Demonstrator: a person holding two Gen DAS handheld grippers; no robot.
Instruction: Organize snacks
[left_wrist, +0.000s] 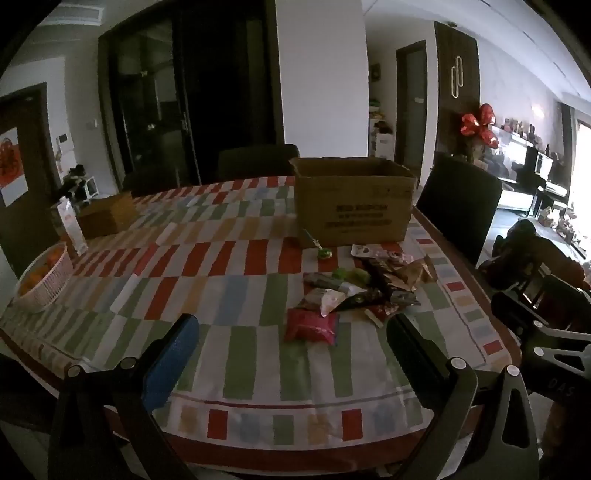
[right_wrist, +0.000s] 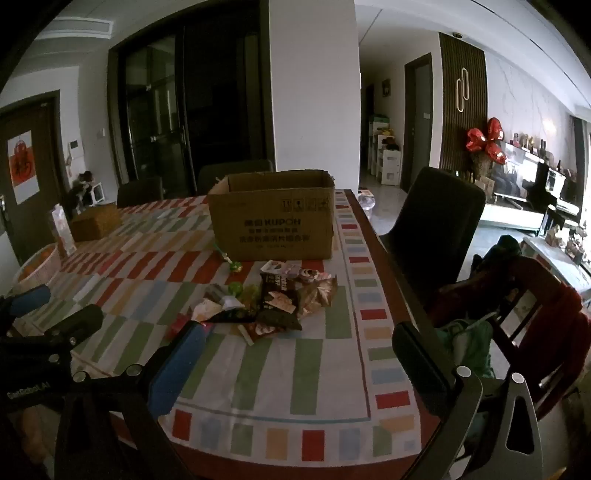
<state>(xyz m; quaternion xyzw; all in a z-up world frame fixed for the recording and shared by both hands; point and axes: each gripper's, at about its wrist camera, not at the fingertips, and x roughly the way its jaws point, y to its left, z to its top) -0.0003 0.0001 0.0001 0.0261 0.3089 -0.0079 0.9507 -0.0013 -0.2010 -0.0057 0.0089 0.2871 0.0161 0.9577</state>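
**Snacks: loose pile, both grippers released**

Snacks (left_wrist: 354, 291) lie piled on the tablecloth (left_wrist: 240, 354), ahead of the fingers. Left gripper (left_wrist: 291, 343): fingers spread wide, nothing between them. Right gripper (right_wrist: 295, 350): same. Beyond the pile stands an open cardboard box (right_wrist: 273, 225).

1. The tablecloth (left_wrist: 236, 332) is white with rows of red, green, blue and orange rectangles.
2. The cardboard box (right_wrist: 273, 218) is brown with dark print.
3. One snack packet (left_wrist: 312, 328) is red-pink; another (right_wrist: 277, 299) is dark brown.
4. The basket (left_wrist: 48, 284) is pale pink, holding orange fruit.
5. Each gripper has one blue finger pad (left_wrist: 170, 362) and one black.
6. The balloons (right_wrist: 487, 142) are shiny red.
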